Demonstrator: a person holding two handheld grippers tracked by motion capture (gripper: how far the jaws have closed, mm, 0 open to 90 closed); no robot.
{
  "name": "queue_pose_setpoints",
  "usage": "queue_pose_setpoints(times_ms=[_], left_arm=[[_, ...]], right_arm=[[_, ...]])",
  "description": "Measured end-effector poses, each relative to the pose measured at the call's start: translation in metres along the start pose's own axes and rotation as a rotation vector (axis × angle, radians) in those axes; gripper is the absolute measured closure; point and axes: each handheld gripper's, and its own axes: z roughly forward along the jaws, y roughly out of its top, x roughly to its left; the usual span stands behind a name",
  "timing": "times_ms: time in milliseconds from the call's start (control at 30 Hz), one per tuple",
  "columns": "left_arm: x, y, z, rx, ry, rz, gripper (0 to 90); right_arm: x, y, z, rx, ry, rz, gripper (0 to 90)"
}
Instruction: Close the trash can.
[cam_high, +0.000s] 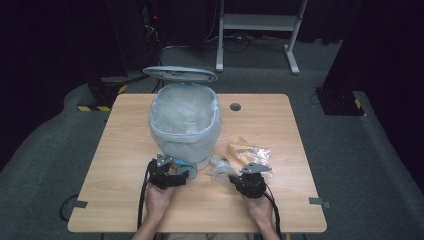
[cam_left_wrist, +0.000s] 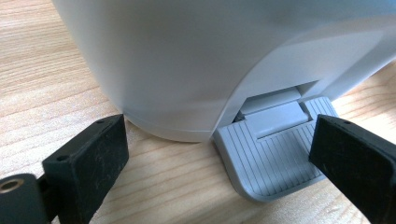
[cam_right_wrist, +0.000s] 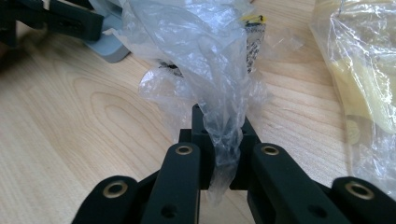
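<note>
The clear plastic wrapper lay on the table at about 4 o'clock from the pedal bin, near the bin's base. The right gripper was clenched on it: in the right gripper view, a twisted fold of film was pinched between the closed jaws. The wrapper was therefore judged secured but not yet lifted; carrying it over the rim and releasing it remained to be done.

The bin stood with its lid raised at the 12 o'clock side and its white liner exposed, so the opening was ready to receive waste. The left gripper was released, its jaws standing wide at either side of the grey foot pedal without pinching it; whether it pressed the pedal down could not be told.

A second wrapper with yellowish contents lay at 1 o'clock from the right gripper, just beside the held wrapper, and was judged still to be binned. It could snag or drag along on lifting. The bin's tall wall stood between the right gripper and the opening, so the load would need raising well above the rim.
</note>
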Motion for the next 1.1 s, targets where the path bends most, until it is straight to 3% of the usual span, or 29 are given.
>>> queue_pose_setpoints(times_ms=[533, 1100], left_arm=[[0.0, 0.0, 0.0, 0.0, 0.0, 0.0, 4.9], [0.0, 0.0, 0.0, 0.001, -0.011, -0.009, 4.9]], right_arm=[[0.001, 0.007, -0.025, -0.077, 0.043, -0.003, 86.5], [-0.002, 0.013, -0.051, -0.119, 0.043, -0.017, 86.6]])
